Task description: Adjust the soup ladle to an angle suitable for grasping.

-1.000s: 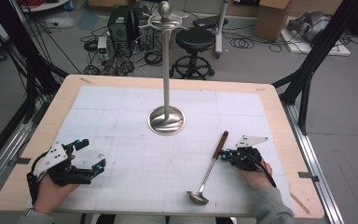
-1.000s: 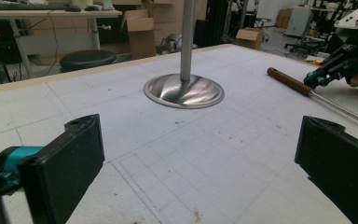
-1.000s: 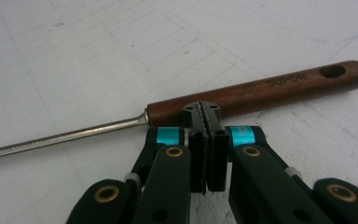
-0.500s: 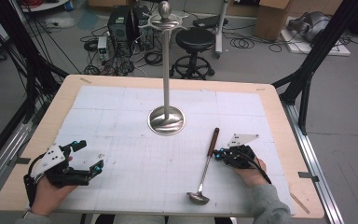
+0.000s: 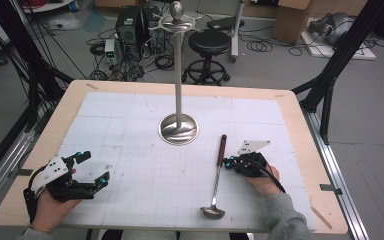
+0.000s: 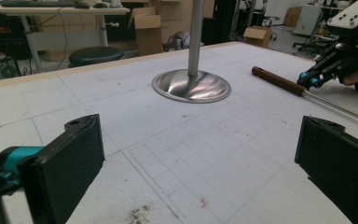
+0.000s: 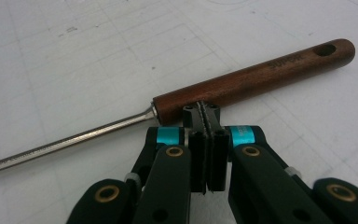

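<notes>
While my right gripper rests with its jaws pressed together and nothing between them, its tips sit just against the side of the ladle, right where the wooden handle meets the steel shaft. That is the relation everything turns on: the ladle lies directly ahead of those closed tips, its long axis running crosswise to my jaws, so I judge I would have to spread them before I could straddle the handle. Taking the ladle as my landmark, its bowl lies at the end nearest me and its handle points away toward the stand's round base, which sits just beyond the handle's tip and a little to its left. The stand's pole rises straight from that base; it is the one upright thing near the ladle, and I judge it could get in the way if the handle swings up toward it. My left gripper is well apart from the ladle, off to its left, jaws spread wide and holding nothing. My right hand is plainly the nearer one. Between the left gripper and the ladle I see bare gridded mat.
</notes>
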`<act>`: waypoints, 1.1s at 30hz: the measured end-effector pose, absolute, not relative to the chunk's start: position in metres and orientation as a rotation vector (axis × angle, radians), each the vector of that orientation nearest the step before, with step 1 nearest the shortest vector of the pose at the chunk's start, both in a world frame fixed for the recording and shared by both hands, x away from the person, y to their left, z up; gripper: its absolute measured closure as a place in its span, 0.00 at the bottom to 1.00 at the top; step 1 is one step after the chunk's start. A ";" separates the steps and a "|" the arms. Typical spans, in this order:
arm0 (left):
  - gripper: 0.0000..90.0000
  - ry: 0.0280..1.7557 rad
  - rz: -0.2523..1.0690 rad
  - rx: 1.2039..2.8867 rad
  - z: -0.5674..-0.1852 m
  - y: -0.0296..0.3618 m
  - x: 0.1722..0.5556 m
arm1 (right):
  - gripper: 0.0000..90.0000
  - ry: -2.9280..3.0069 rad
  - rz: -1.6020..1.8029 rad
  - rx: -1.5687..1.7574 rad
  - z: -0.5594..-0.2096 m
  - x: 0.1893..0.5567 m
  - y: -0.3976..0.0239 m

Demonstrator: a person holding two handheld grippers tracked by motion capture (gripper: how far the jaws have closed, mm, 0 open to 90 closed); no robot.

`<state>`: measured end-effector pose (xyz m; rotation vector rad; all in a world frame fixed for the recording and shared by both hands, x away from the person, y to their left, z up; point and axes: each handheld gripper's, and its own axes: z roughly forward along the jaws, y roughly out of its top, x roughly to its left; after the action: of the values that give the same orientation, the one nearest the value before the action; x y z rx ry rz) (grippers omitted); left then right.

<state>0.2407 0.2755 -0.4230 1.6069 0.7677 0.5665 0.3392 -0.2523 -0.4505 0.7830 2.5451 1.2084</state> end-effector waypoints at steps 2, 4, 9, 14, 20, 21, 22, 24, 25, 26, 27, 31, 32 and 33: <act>0.02 0.765 0.566 1.607 -0.423 0.275 0.241 | 1.00 2.550 1.207 0.764 -0.451 0.341 -0.249; 0.02 0.767 0.566 1.608 -0.423 0.275 0.240 | 1.00 2.558 1.211 0.750 -0.450 0.342 -0.246; 0.02 0.769 0.567 1.615 -0.424 0.276 0.241 | 1.00 2.566 1.207 0.731 -0.450 0.346 -0.239; 0.02 0.771 0.568 1.620 -0.425 0.275 0.241 | 1.00 2.570 1.208 0.706 -0.450 0.348 -0.233; 0.02 0.771 0.569 1.621 -0.425 0.276 0.240 | 1.00 2.576 1.211 0.683 -0.450 0.349 -0.227; 0.02 0.771 0.569 1.620 -0.425 0.275 0.240 | 1.00 2.578 1.214 0.675 -0.450 0.349 -0.226; 0.02 0.772 0.569 1.620 -0.425 0.275 0.240 | 1.00 2.584 1.216 0.672 -0.450 0.349 -0.224; 0.02 0.771 0.568 1.620 -0.425 0.275 0.241 | 1.00 2.595 1.220 0.653 -0.450 0.349 -0.218; 0.02 0.772 0.569 1.623 -0.425 0.275 0.240 | 1.00 2.603 1.220 0.642 -0.450 0.349 -0.214; 0.02 0.772 0.569 1.624 -0.425 0.275 0.241 | 1.00 2.605 1.220 0.628 -0.450 0.348 -0.211; 0.02 0.772 0.569 1.623 -0.425 0.275 0.241 | 1.00 2.616 1.214 0.614 -0.449 0.347 -0.206; 0.02 0.772 0.570 1.623 -0.425 0.275 0.240 | 1.00 2.622 1.210 0.599 -0.448 0.346 -0.206; 0.02 0.772 0.570 1.624 -0.425 0.276 0.240 | 1.00 2.622 1.210 0.599 -0.448 0.346 -0.206; 0.02 0.770 0.571 1.626 -0.425 0.276 0.240 | 1.00 2.619 1.237 0.596 -0.444 0.343 -0.206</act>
<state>0.2401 0.2760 -0.4249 1.6264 0.7699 0.5708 0.3430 -0.2064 -0.4438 0.5957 2.6189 1.2371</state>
